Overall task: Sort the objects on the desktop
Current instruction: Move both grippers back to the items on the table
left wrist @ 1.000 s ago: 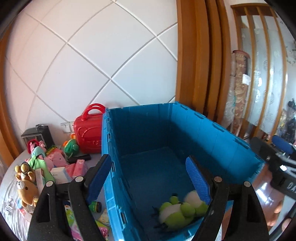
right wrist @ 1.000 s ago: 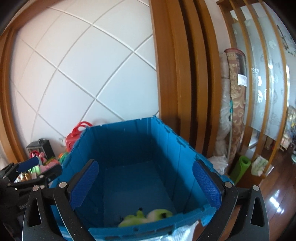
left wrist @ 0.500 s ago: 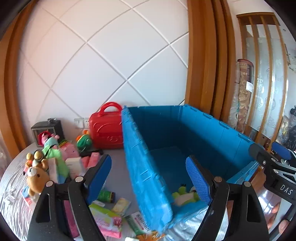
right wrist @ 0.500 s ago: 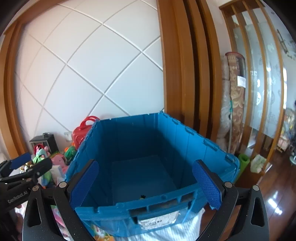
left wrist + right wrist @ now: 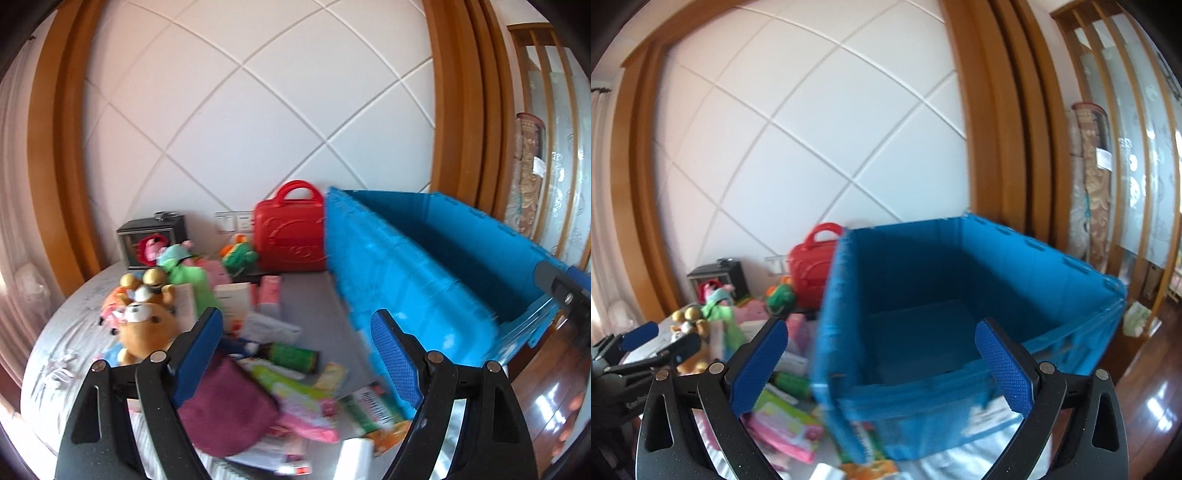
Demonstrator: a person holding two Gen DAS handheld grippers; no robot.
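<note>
Hovering with jaws wide and empty, the left gripper and right gripper face the blue crate. Left of the crate, a red case shows embossed lettering, blurred unreadable; the crate's white label too.

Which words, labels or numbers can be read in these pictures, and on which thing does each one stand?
No text can be read with certainty.
Left tool, on its black body: white letters, cut off and blurred.
Red case: raised lettering, too blurred.
Green and orange packet: print too blurred.
Blue crate: white label, too blurred.
Green bottle: label too small.
</note>
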